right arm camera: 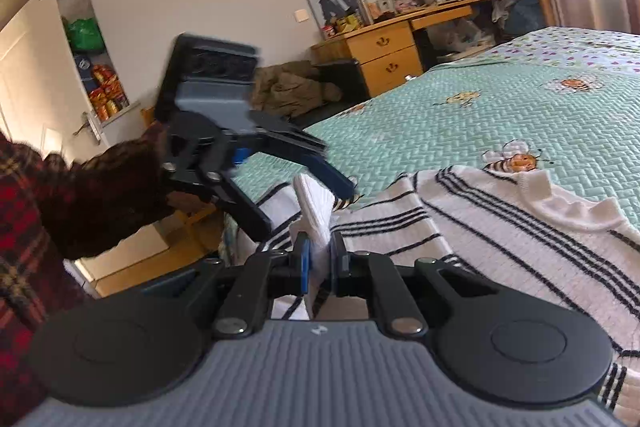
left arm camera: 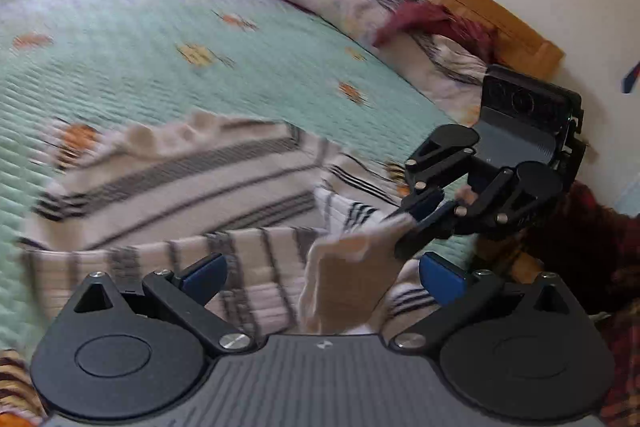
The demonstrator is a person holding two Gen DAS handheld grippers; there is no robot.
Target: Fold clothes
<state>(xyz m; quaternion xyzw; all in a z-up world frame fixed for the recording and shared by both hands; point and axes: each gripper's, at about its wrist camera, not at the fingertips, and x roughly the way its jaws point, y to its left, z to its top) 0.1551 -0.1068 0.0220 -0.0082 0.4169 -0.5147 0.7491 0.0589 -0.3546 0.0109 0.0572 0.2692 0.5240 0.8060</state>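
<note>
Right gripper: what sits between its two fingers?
A white fold of the striped sweater, pinched in the right gripper; the right wrist view shows it best.

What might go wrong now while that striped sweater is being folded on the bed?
The right hand-held gripper pinches only a thin white edge of the striped sweater, so the cloth may slip free. The left hand-held gripper is open and empty beside it; the two could bump, or the unsupported side could sag and wrinkle on the bedspread.
</note>
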